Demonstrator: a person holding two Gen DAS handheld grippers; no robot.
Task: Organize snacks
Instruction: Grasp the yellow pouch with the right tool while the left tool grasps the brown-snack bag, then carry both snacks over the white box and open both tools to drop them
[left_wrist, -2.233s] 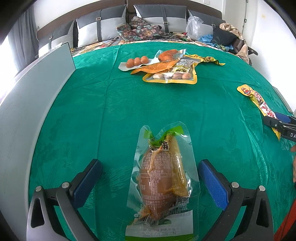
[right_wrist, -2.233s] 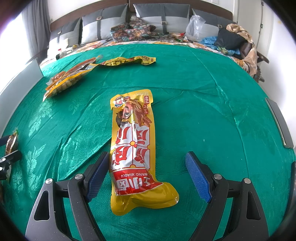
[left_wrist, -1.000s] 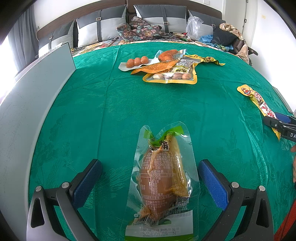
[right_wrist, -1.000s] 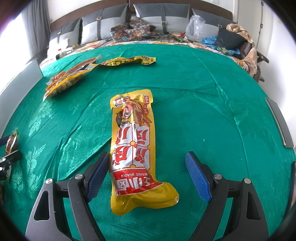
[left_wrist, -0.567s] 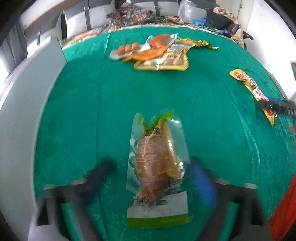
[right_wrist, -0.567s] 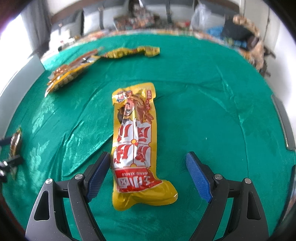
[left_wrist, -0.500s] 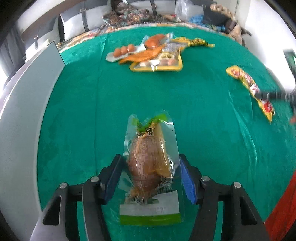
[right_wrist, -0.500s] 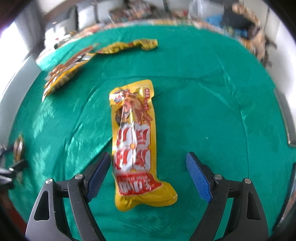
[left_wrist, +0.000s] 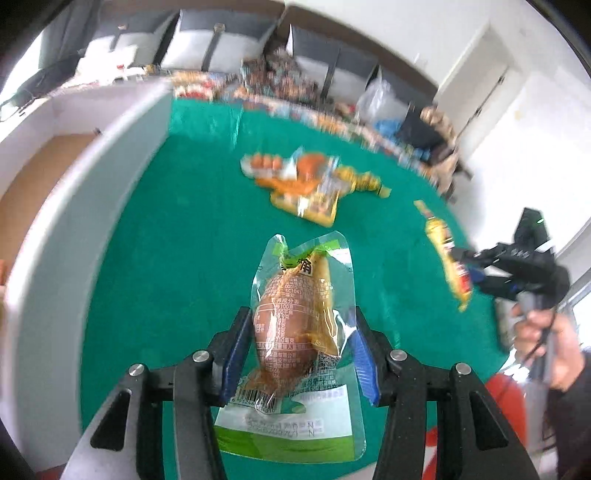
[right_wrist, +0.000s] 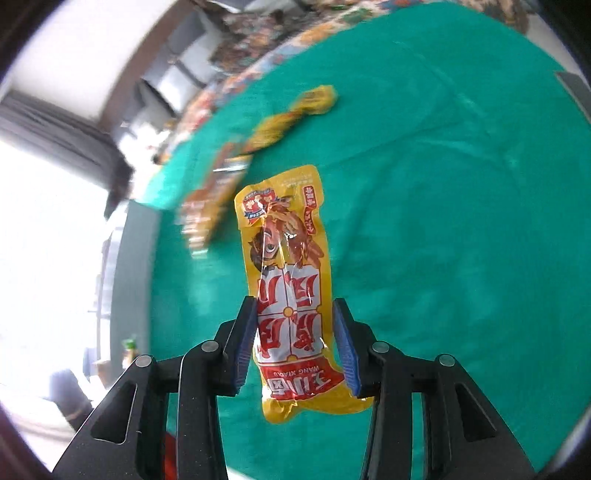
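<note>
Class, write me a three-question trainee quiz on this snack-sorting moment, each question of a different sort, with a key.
1. True or false: the left gripper is closed on a clear pouch with a brown snack inside.
2. The right gripper holds: A) a yellow packet; B) a bottle; C) nothing.
3. What colour is the cloth under the snacks?

Key: 1 true; 2 A; 3 green.
</note>
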